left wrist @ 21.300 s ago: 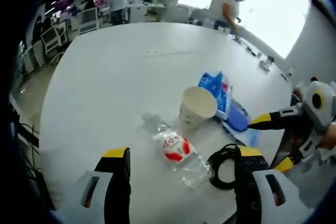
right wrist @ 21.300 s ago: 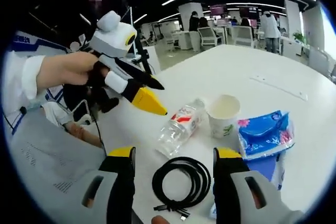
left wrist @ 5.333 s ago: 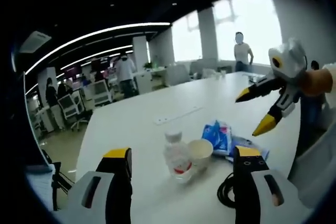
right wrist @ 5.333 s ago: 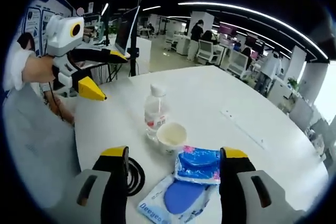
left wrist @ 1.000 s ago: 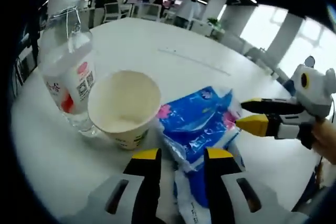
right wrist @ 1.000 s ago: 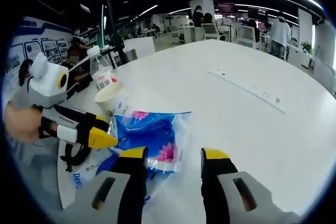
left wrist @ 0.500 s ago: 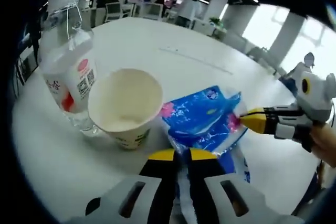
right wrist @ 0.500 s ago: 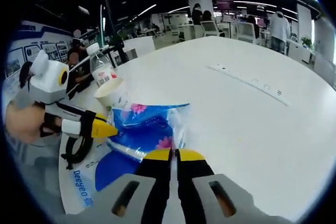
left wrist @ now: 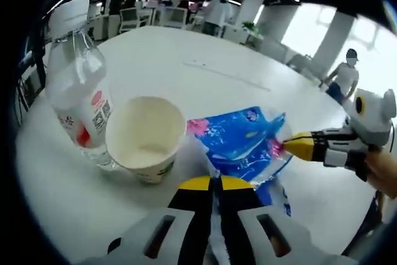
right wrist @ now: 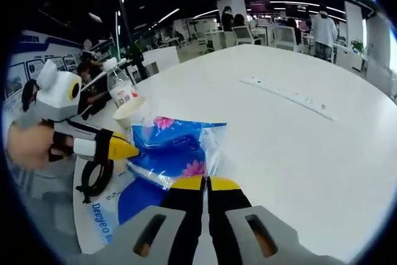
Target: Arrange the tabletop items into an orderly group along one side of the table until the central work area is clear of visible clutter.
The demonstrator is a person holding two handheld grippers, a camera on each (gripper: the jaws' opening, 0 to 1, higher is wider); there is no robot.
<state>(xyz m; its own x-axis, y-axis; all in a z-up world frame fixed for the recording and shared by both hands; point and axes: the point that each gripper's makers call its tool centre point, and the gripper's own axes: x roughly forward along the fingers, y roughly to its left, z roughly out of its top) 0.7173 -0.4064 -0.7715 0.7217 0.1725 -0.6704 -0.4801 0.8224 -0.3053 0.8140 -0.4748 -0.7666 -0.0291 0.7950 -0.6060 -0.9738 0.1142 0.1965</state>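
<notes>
The right gripper [right wrist: 203,184] has its yellow-tipped jaws pressed together on the near edge of a blue tissue pack [right wrist: 175,147] lying on the white tabletop [right wrist: 298,147]. From the left, the left gripper [right wrist: 124,150] meets the pack's other end, jaws closed on it. Behind the pack stand a paper cup [right wrist: 131,113] and a water bottle [right wrist: 119,86]. A coiled black cable [right wrist: 96,180] lies beside a white-and-blue packet [right wrist: 108,212].

The print on the bottle [left wrist: 80,107] label is too small to be read. The cable [right wrist: 96,180] is partly hidden behind the left tool [right wrist: 124,151]. The flat bag [right wrist: 115,206] is partly covered by the blue pack [right wrist: 170,150].
</notes>
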